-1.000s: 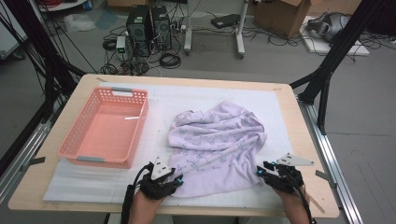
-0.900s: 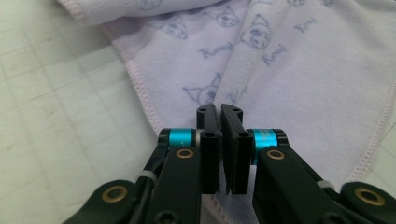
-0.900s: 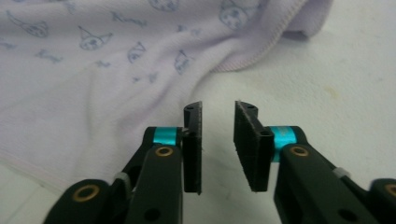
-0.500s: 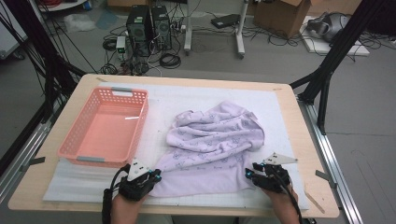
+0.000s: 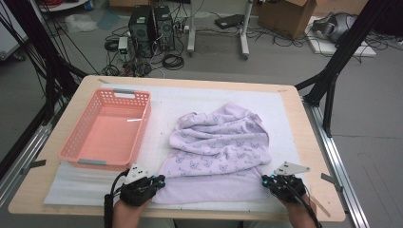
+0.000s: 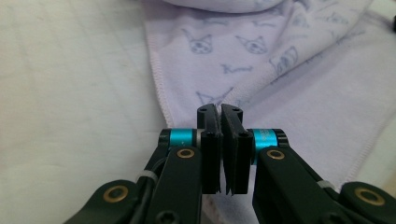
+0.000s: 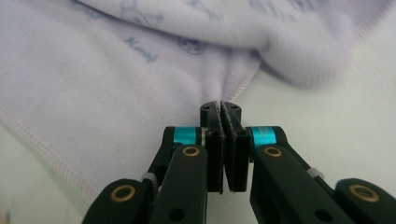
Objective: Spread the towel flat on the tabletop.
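Garment point(image 5: 218, 147): a lilac cloth printed with small cat faces is spread, partly bunched, on the white mat point(image 5: 190, 102) of the counter point(image 5: 304, 133), to the right of the pink basket point(image 5: 104, 133).
Near hem: it is stretched between the two hand-held grippers at the counter's front edge.
Left hand-held gripper point(image 5: 159, 182): it is set at the near left corner of the cloth; the jaws are seen pressed together, with the hem pinched between them point(image 6: 220, 112).
Right hand-held gripper point(image 5: 264, 180): it is set at the near right corner; its jaws have just been closing and are clamped on the stitched edge point(image 7: 221, 108).
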Available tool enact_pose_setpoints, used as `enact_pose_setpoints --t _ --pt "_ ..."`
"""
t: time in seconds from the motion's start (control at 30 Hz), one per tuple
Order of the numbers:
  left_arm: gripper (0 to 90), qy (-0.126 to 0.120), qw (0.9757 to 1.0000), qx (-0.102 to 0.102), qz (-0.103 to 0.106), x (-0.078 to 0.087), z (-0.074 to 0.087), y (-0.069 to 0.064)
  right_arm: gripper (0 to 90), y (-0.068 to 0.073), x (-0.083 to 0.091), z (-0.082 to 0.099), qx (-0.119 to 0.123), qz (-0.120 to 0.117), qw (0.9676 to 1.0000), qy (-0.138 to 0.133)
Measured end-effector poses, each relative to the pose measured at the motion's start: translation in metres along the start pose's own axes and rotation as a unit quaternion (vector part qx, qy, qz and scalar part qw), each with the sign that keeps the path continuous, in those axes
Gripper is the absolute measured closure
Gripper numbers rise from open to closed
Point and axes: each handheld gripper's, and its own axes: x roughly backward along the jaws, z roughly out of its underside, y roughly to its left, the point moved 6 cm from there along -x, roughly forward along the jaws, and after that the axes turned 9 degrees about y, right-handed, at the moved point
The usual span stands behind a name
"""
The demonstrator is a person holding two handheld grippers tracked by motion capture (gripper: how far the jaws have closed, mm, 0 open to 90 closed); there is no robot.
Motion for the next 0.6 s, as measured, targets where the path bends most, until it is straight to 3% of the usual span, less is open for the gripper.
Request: enact_pose_setpoints --t 0.07,0.1,0.13,0.17,0.23,0.3,0.37,0.43,0.47,0.53,0.6 --pt "84.8 0.0 0.9998 -0.001 0.02 0.0 0.0 -0.006 88.2 -0.002 0.008 0.01 0.0 0.008 0.9999 0.014" --pt "83.1 -0.002 0.9998 -0.005 0.02 -0.001 0.0 -0.007 88.1 -0.002 0.011 0.014 0.0 0.01 0.9997 0.022" --pt "76.9 -0.001 0.9999 -0.007 0.016 -0.002 -0.001 -0.008 87.2 -0.002 0.014 0.017 -0.005 0.009 0.9996 0.026" --pt "64.3 -0.002 0.9999 -0.002 0.012 -0.003 -0.001 -0.007 85.5 -0.002 0.016 0.019 -0.006 0.013 0.9995 0.027" --pt "48.5 -0.008 0.9999 0.005 0.012 -0.004 -0.003 -0.006 73.9 -0.003 0.018 0.018 -0.015 0.013 0.9997 0.011" --pt "43.8 -0.004 0.9999 -0.003 0.013 -0.006 -0.003 -0.008 63.0 -0.004 0.018 0.014 -0.024 0.008 0.9996 -0.012" --pt "42.3 0.011 0.9998 -0.013 0.007 -0.01 -0.001 -0.011 60.9 -0.004 0.015 0.012 -0.033 0.007 0.9992 -0.019" --pt "45.4 0.011 0.9995 -0.03 -0.006 -0.013 0.0 -0.016 62.7 -0.003 0.009 0.013 -0.03 0.01 0.9994 -0.013" --pt "54.1 0.014 0.999 -0.041 -0.014 -0.013 0.001 -0.018 67.5 -0.002 0.007 0.015 -0.029 0.005 0.9995 -0.01" --pt "84.7 0.024 0.9976 -0.06 -0.025 -0.011 0.005 -0.021 86.4 0.002 0.009 0.016 -0.019 -0.018 0.9996 -0.009" --pt "86.9 0.027 0.9981 -0.051 -0.022 -0.006 0.008 -0.022 87.4 0.002 0.013 0.02 -0.014 -0.017 0.9998 -0.004"
